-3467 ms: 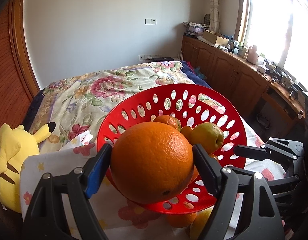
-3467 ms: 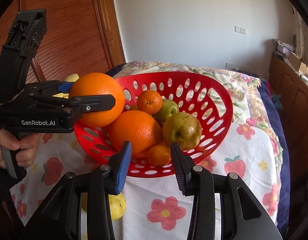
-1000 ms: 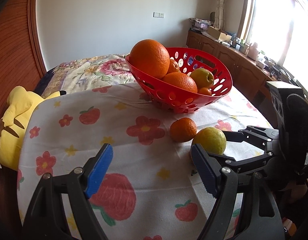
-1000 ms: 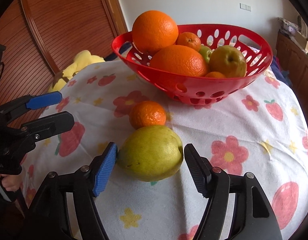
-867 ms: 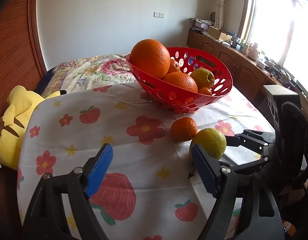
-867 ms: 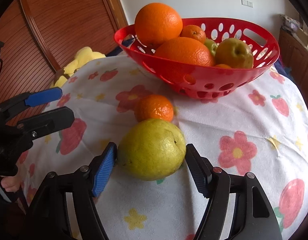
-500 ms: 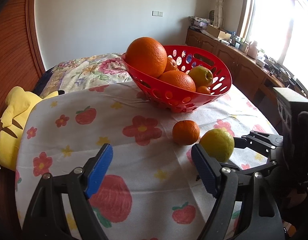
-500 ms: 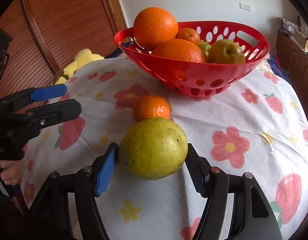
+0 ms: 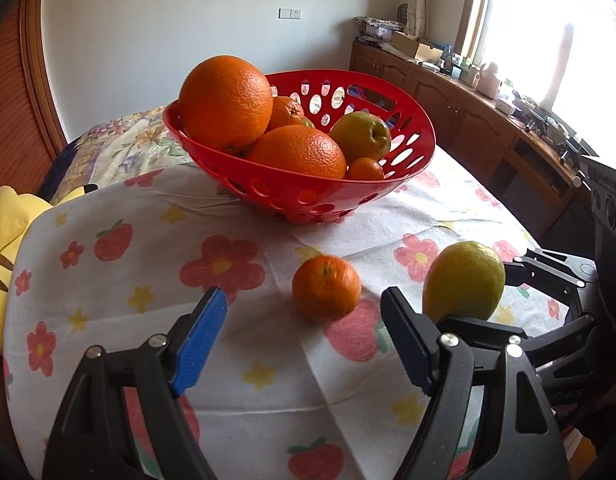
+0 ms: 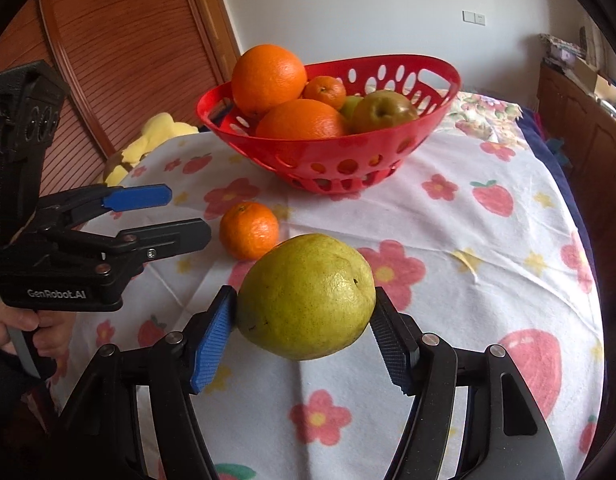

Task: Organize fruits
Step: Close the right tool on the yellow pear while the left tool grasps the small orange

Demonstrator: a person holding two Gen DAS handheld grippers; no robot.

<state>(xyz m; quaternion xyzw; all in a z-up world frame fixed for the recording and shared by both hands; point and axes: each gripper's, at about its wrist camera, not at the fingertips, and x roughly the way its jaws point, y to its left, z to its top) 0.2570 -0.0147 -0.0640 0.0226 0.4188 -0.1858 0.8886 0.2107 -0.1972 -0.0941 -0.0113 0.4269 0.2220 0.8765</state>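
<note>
My right claw point(image 10: 303, 330) pinches a yellow-green pear point(image 10: 306, 296), both pads pressed to its sides and the fruit clear of the flowered tablecloth point(image 10: 488, 248). My left claw point(image 9: 303, 344) is closing with nothing between its pads; a mandarin point(image 9: 326, 287) lies on the cloth just ahead of them. Beyond both claws stands the red basket point(image 9: 291, 192), holding oranges, mandarins and greenish fruit.
</note>
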